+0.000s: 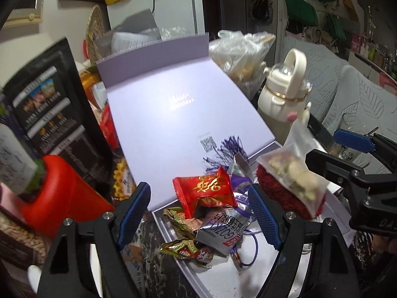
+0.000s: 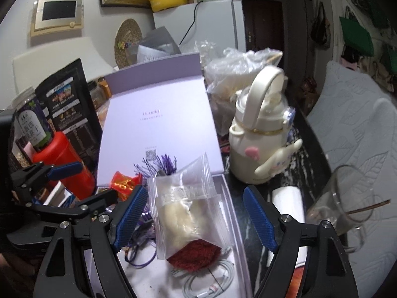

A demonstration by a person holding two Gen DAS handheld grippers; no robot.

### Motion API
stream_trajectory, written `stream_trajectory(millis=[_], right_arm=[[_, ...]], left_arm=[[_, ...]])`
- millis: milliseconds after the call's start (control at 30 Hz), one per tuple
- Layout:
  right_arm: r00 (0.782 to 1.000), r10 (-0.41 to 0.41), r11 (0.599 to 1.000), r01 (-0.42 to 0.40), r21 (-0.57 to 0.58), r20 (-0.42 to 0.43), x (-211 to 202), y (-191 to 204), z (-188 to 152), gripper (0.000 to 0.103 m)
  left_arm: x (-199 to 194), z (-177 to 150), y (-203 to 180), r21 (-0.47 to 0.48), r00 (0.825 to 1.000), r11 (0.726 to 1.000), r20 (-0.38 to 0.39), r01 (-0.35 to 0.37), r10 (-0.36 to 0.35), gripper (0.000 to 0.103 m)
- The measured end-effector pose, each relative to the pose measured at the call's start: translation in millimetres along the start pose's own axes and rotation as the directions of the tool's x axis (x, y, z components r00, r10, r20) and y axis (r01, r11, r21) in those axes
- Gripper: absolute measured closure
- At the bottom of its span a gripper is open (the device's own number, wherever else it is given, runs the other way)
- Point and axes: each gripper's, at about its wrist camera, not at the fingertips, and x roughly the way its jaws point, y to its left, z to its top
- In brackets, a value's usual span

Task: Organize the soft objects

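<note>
1 view alone, the right wrist, shows the white cable [image 2: 211, 277].

A box [image 2: 230, 206] lies open on the table, its lid [image 2: 158, 114] standing behind it. In it lie a pouch [image 2: 183, 206] on a pad [image 2: 196, 253], a cable [image 2: 213, 278] and wrappers [image 1: 206, 196]. A kettle [image 2: 258, 134] stands to its right, a bottle [image 2: 67, 159] to its left.

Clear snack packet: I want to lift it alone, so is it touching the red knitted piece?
Touching. In the right wrist view the clear snack packet lies with its lower end on the red knitted piece, and the red shows through the film.
</note>
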Motion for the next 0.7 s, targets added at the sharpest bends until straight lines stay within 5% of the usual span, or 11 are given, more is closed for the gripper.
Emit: stream_trajectory(millis=[700], right_arm=[[0.979, -0.094, 0.993, 0.105, -0.052, 0.179, -138.3, 48.9, 1.5, 0.022]], left_arm=[[-139.4, -1.5, -1.6, 0.022, 0.981, 1.0, 0.192, -0.006, 0.001, 0.022]])
